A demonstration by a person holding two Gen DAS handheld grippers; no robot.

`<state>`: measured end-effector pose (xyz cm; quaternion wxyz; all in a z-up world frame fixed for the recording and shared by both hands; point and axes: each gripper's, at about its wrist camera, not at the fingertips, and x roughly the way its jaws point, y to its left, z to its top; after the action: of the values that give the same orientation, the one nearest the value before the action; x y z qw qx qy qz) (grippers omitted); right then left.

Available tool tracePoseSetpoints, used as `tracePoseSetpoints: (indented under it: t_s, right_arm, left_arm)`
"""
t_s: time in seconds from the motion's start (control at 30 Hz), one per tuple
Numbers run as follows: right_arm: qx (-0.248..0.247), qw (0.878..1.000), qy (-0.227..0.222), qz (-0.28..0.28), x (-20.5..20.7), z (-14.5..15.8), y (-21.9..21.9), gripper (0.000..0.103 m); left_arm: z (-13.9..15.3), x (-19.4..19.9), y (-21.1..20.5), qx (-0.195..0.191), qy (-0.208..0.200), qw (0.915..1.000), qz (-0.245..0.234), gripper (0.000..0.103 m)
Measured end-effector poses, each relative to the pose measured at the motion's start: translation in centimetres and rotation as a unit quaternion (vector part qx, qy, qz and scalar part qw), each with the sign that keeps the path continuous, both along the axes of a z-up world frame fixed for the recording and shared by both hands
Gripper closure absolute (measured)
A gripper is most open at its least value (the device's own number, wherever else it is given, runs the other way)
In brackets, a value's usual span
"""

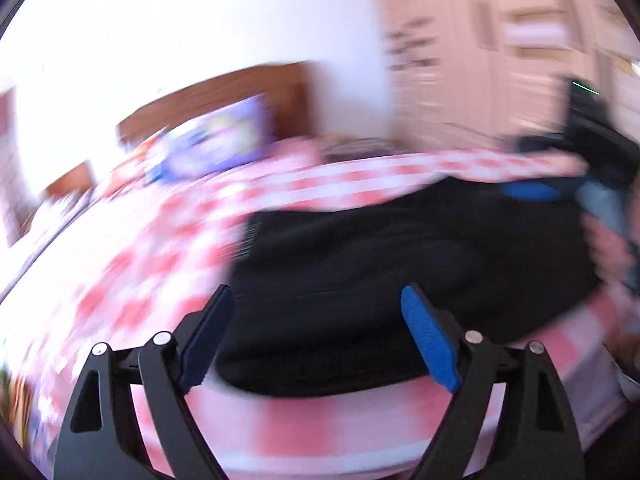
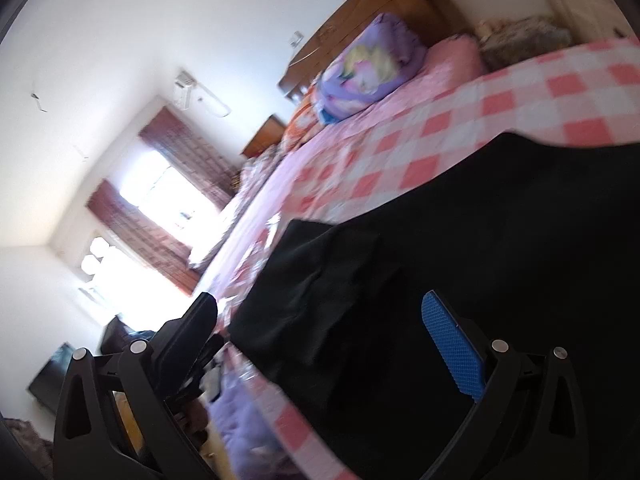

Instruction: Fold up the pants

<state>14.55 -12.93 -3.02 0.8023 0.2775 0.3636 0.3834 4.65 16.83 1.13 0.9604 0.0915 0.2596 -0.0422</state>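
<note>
Closest to my left wrist camera are the two black fingers of my left gripper (image 1: 316, 300), each faced with a blue ribbed pad (image 1: 430, 340). They stand spread wide apart and hold nothing. Just beyond and between their tips lie the black pants (image 1: 400, 280), gathered into a thick dark bundle on a bed covered with a pink and white checked bedspread (image 1: 160, 264). This view is heavily smeared by motion blur, so I cannot make out fine folds or edges of the cloth. At the far right edge of the pants I can see a blurred blue pad of my right gripper (image 1: 528, 191), sitting against the fabric; whether it actually touches I cannot tell.

From my right wrist camera, the right gripper (image 2: 320, 308) also has its fingers parted wide, gripping nothing. The view is tilted. The pants (image 2: 460, 280) fill the lower right of the frame, with one flat corner of the cloth lying near the bed's edge between the finger tips.

Farther up the bed rests a purple pillow (image 2: 368, 68) with a printed picture, leaning beside a brown wooden headboard (image 2: 384, 4). On the left wall is a bright window (image 2: 168, 192) flanked by dark red patterned curtains (image 2: 176, 140).
</note>
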Motion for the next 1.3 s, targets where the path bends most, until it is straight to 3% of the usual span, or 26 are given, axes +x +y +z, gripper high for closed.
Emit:
tracePoseSetpoints:
  t_s: [0.07, 0.23, 0.37, 0.43, 0.5, 0.6, 0.8, 0.83, 0.87, 0.9, 0.93, 0.97, 1.3]
  right_arm:
    - [0.009, 0.999, 0.025, 0.029, -0.8, -0.9, 1.5, 0.004]
    - [-0.024, 0.996, 0.081, 0.023, -0.5, -2.8, 3.0, 0.004]
    - [0.002, 0.997, 0.043, 0.071, -1.9, -1.2, 5.3, 0.004]
    - [-0.026, 0.995, 0.030, 0.089, -2.8, -1.1, 7.0, 0.008]
    - [-0.054, 0.993, 0.045, 0.091, -2.9, -2.2, 8.5, 0.013]
    - [-0.056, 0.993, 0.064, 0.078, -1.9, -3.6, 8.6, 0.026]
    - [-0.043, 0.996, 0.046, 0.058, 0.0, -3.0, 8.9, 0.029]
    - [-0.042, 0.996, 0.050, 0.054, 0.6, -3.0, 8.7, 0.032]
    - [-0.038, 0.996, 0.058, 0.048, 1.3, -3.3, 8.6, 0.043]
    - [-0.034, 0.996, 0.064, 0.044, 1.8, -3.7, 8.7, 0.060]
    - [-0.032, 0.996, 0.068, 0.042, 2.1, -3.8, 8.9, 0.069]
    - [-0.027, 0.996, 0.071, 0.043, 2.3, -3.9, 9.0, 0.089]
    - [0.016, 0.998, -0.008, 0.054, -0.2, 3.2, 9.3, 0.093]
  left_arm:
    - [-0.3, 0.6, 2.1, 0.006, 0.011, 0.9998, 0.017, 0.026]
    - [-2.4, 1.9, 3.4, -0.004, 0.036, 0.9992, 0.017, 0.026]
    - [-3.3, 1.1, 2.5, 0.008, 0.033, 0.9993, 0.012, 0.028]
    - [-3.4, 0.4, 2.8, 0.011, 0.032, 0.9994, 0.008, 0.028]
    - [-3.2, -0.3, 2.6, 0.026, 0.030, 0.9992, 0.005, 0.028]
    - [-3.1, -0.8, 2.5, 0.044, 0.028, 0.9986, -0.001, 0.027]
    - [-3.6, -0.9, 2.2, 0.072, 0.037, 0.9967, -0.006, 0.028]
    - [-3.5, -1.1, 2.0, 0.077, 0.036, 0.9964, -0.011, 0.028]
    - [-3.5, -1.2, 1.8, 0.079, 0.034, 0.9962, -0.014, 0.028]
    - [-3.4, -1.2, 1.7, 0.079, 0.033, 0.9962, -0.016, 0.028]
    - [-3.3, -1.2, 1.6, 0.078, 0.033, 0.9962, -0.019, 0.028]
    - [-3.3, -1.0, 1.4, 0.080, 0.033, 0.9960, -0.022, 0.028]
    - [-3.4, 0.9, 0.5, 0.110, 0.033, 0.9930, -0.030, 0.030]
